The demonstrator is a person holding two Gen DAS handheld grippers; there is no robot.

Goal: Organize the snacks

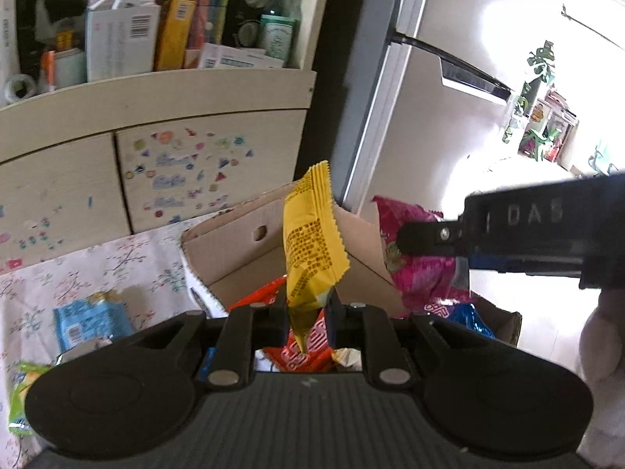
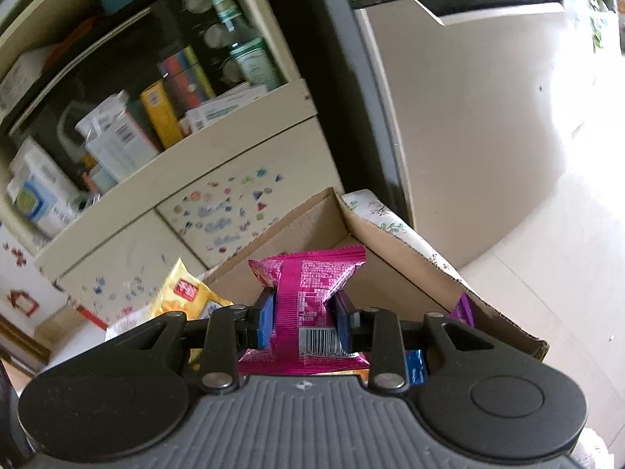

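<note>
My left gripper [image 1: 308,312] is shut on a yellow snack packet [image 1: 312,242] and holds it upright above the open cardboard box [image 1: 234,250]. Red and orange packets [image 1: 304,348] lie in the box below it. My right gripper [image 2: 304,312] is shut on a magenta snack packet [image 2: 308,293] and holds it over the same cardboard box [image 2: 390,273]. The right gripper also shows in the left wrist view [image 1: 414,238], at the right, with the magenta packet [image 1: 414,273] in it.
A blue packet [image 1: 90,324] and a green packet [image 1: 23,394] lie on the floral cloth [image 1: 117,265] left of the box. A yellow packet [image 2: 187,297] lies left of the box. A stickered cabinet [image 1: 175,172] with a cluttered shelf stands behind; a fridge [image 2: 468,117] stands at the right.
</note>
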